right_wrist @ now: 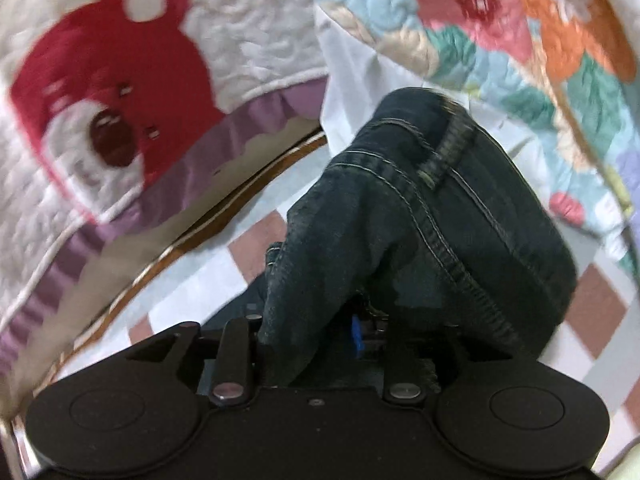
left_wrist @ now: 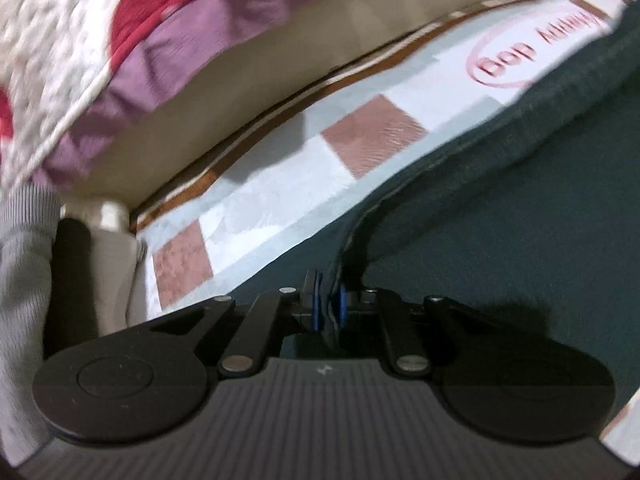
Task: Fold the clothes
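Note:
Dark denim jeans (left_wrist: 480,240) lie spread on a checked bed sheet (left_wrist: 280,208) in the left wrist view. My left gripper (left_wrist: 330,310) points down at their near edge. Its blue pads (left_wrist: 317,308) stand close together with a fold of the denim edge pinched between them. In the right wrist view the jeans (right_wrist: 420,220) rise in a bunched hump with the waistband seam on top. The denim drapes over my right gripper (right_wrist: 320,332) and hides its left finger. One blue pad (right_wrist: 357,334) shows beside the cloth, so its hold cannot be read.
A white quilt with a red bear and purple frill (right_wrist: 100,92) lies at the left, and a flowered quilt (right_wrist: 520,40) at the back right. A brown trim (right_wrist: 240,196) edges the sheet (right_wrist: 208,280). A grey sleeve (left_wrist: 24,260) shows at the left.

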`<state>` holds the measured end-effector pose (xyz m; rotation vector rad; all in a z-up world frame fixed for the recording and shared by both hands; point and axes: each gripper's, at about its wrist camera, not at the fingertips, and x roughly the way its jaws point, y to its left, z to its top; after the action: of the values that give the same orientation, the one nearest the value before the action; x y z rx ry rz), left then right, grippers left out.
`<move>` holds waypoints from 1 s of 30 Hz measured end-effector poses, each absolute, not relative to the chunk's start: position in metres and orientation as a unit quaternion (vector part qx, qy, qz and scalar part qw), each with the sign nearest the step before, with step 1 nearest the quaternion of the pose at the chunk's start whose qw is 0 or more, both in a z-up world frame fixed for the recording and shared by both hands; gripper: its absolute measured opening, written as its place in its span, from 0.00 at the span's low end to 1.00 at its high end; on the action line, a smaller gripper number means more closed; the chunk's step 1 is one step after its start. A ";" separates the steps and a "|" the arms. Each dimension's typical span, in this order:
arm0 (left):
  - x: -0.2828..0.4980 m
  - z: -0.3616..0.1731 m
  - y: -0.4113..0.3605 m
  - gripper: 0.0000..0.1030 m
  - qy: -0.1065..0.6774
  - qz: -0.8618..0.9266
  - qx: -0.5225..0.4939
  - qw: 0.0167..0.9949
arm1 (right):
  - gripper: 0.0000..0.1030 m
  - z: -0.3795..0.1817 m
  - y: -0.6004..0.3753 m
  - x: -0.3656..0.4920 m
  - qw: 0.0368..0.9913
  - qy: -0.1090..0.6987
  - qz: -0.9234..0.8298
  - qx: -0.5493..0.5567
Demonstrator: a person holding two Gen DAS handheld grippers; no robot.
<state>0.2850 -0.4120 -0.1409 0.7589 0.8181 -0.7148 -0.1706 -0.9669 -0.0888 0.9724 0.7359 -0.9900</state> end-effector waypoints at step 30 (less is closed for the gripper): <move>0.235 -0.075 -0.251 0.36 0.332 -0.257 0.019 0.907 | 0.62 -0.095 -0.770 -0.083 0.847 0.377 -0.301 0.224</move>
<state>0.2346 -0.2512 -0.0748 0.0394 0.6853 -0.5296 -0.0830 -0.7701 -0.0954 0.4723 0.7947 -0.6347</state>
